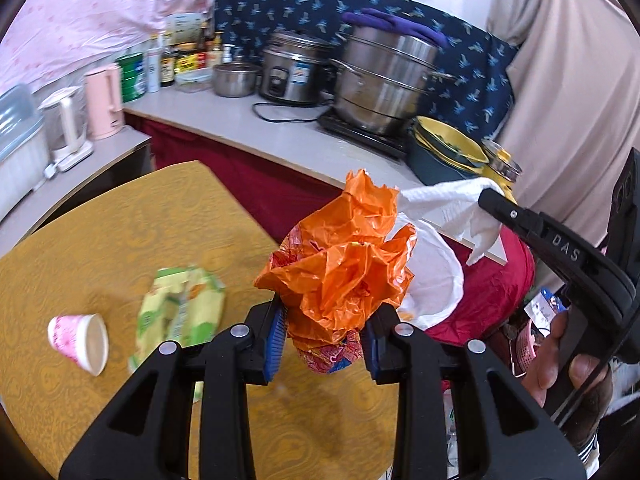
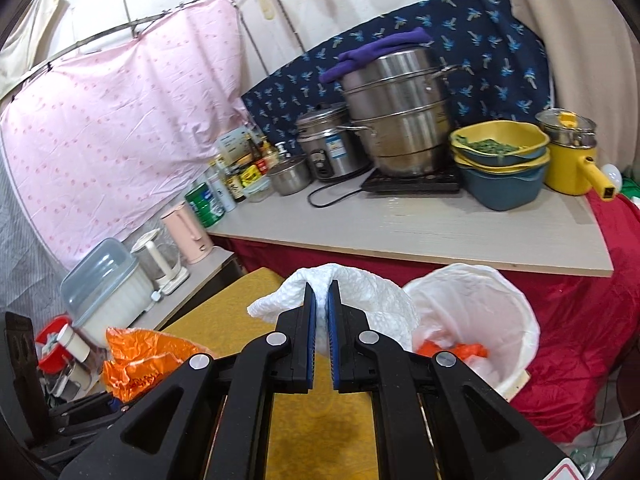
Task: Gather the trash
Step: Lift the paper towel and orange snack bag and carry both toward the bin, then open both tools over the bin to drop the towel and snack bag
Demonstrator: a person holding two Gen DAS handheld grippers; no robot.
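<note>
The crumpled orange plastic bag [image 1: 340, 268] is sitting clamped in the left gripper [image 1: 325, 336], while the right gripper [image 2: 321, 308] is pinching a white paper towel [image 2: 360, 300] between nearly closed jaws; both are hanging above the yellow table's [image 1: 120, 224] edge, near the lined trash bin [image 2: 516, 320]. Something orange, probably earlier trash, is already lying in the bin. A pink paper cup [image 1: 80, 342] and a green wrapper [image 1: 180, 308] are waiting on the table.
</note>
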